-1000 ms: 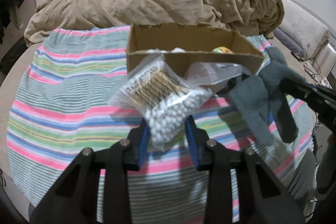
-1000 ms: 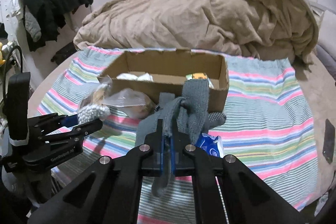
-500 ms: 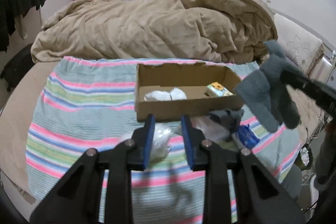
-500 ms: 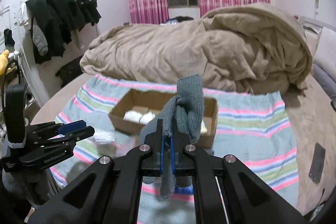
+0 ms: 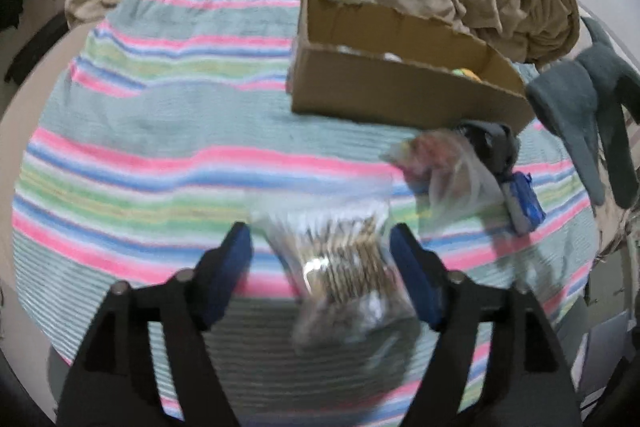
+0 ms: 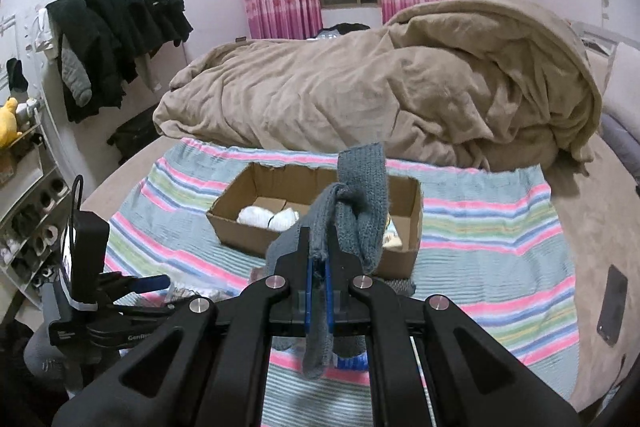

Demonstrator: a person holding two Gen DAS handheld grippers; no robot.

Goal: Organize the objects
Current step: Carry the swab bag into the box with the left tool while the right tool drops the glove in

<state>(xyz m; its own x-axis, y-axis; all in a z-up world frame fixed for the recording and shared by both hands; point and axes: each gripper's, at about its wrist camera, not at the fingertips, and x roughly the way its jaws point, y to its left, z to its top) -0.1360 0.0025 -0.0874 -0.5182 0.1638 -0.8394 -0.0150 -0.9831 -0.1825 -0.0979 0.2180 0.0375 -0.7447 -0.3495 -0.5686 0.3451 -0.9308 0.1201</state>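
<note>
An open cardboard box (image 5: pixel 400 95) (image 6: pixel 256 231) sits on the striped blanket (image 5: pixel 160 147) and holds white items (image 6: pixel 268 217). My left gripper (image 5: pixel 320 263) is open wide, with a clear bag of cotton swabs (image 5: pixel 344 267) lying on the blanket between its fingers. My right gripper (image 6: pixel 318 267) is shut on grey socks (image 6: pixel 356 203), held in the air in front of the box; they also show at the right of the left wrist view (image 5: pixel 588 115). A second clear bag (image 5: pixel 444 163), a dark item (image 5: pixel 492 143) and a blue packet (image 5: pixel 524 203) lie near the box.
A heaped tan duvet (image 6: pixel 400 87) fills the bed behind the box. A phone (image 6: pixel 612 303) lies on the bed at right. Dark clothes (image 6: pixel 116 31) hang at left above a shoe rack (image 6: pixel 28 227). The left gripper's body (image 6: pixel 92 307) shows at lower left.
The left gripper has opened wide and the swab bag now lies on the blanket between its fingers. The right gripper has risen with the socks, still shut on them.
</note>
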